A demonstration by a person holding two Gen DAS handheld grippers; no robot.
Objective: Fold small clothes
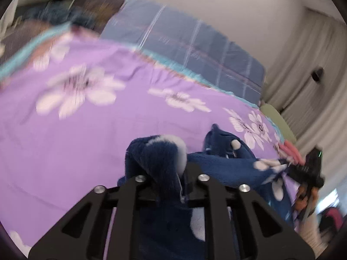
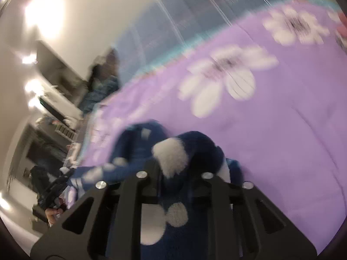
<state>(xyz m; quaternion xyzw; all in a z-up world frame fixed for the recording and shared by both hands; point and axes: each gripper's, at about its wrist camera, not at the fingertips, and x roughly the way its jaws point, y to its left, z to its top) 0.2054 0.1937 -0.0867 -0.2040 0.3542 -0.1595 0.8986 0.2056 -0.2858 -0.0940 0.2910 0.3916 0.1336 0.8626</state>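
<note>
A dark blue fleece garment (image 1: pixel 227 164) with white spots is lifted off the purple flowered bedspread (image 1: pixel 86 130). In the left wrist view my left gripper (image 1: pixel 171 171) is shut on a bunched corner of it, with cloth bulging above the jaws. The garment stretches right to my right gripper (image 1: pixel 308 171), which holds the other end. In the right wrist view my right gripper (image 2: pixel 175 169) is shut on a bunched fold of the garment (image 2: pixel 195 147). The cloth runs left to the left gripper (image 2: pixel 52 192), where a hand shows below it. Both views are blurred.
A blue checked blanket (image 1: pixel 195 43) lies along the far side of the bed against a white wall. Pale curtains (image 1: pixel 314 75) hang at the right. A pink item (image 1: pixel 290 149) and a green one (image 1: pixel 277 119) lie at the bed's right edge. Dark furniture (image 2: pixel 54 130) stands left.
</note>
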